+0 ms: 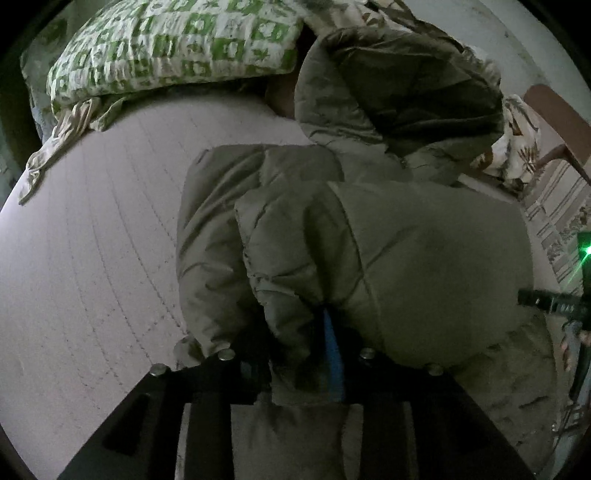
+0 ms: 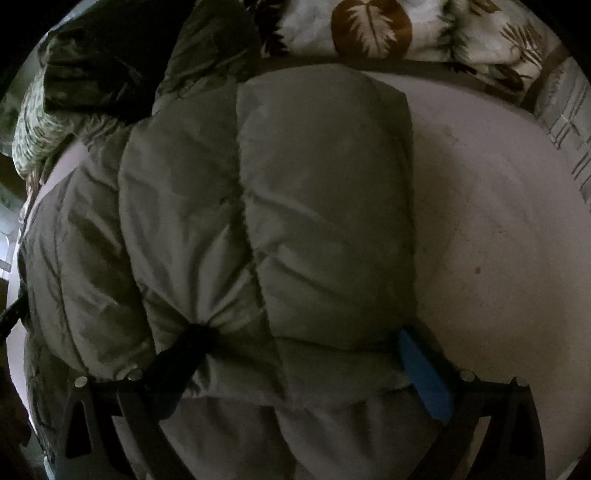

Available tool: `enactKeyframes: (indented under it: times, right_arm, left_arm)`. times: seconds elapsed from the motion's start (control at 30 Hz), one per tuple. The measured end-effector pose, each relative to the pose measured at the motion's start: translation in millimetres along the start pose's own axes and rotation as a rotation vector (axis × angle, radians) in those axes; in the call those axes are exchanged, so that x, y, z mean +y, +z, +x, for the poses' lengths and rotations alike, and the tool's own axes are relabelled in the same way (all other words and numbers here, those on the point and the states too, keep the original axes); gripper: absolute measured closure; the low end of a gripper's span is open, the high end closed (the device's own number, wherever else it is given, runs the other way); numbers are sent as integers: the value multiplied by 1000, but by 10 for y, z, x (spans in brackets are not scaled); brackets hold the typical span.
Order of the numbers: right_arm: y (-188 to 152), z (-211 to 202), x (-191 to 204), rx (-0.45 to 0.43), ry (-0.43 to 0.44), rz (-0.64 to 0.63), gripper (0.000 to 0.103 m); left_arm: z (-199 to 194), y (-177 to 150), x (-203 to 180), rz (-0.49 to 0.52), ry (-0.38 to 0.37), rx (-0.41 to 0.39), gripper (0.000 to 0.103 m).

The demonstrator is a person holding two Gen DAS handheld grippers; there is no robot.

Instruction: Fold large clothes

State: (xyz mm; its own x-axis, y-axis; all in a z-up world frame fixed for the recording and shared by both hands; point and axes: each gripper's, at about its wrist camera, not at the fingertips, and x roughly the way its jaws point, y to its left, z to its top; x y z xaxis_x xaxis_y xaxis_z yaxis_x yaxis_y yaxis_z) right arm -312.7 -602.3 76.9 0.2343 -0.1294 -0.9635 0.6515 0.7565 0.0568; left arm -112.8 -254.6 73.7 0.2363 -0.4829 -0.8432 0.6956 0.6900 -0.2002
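Left gripper (image 1: 295,350) gripping jacket (image 1: 369,240), hood (image 1: 399,85) pillowward (image 1: 173,44)

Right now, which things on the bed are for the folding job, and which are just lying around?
For the job:
- puffy olive jacket
- left hand-held gripper, pinching a fold of the jacket
- right hand-held gripper, fingers spread wide around the jacket's bulk

Just lying about:
- green-and-white pillow
- leaf-print bedding
- bed sheet
- wooden chair
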Motion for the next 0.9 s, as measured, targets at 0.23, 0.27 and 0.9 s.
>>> enactKeyframes:
  times: [0.23,0.27,0.9]
  right_arm:
    - [425,-789,264,-206,95,-89,0]
    - [530,-871,332,-234,106,-104,0]
    - [2005,-488,1218,-320,0,-345,57]
  left_arm:
    - [-269,28,67,-28,-34,13,27]
    - [-308,35,72,-24,-36,16,27]
    - [-288,185,194,47,-18,47,27]
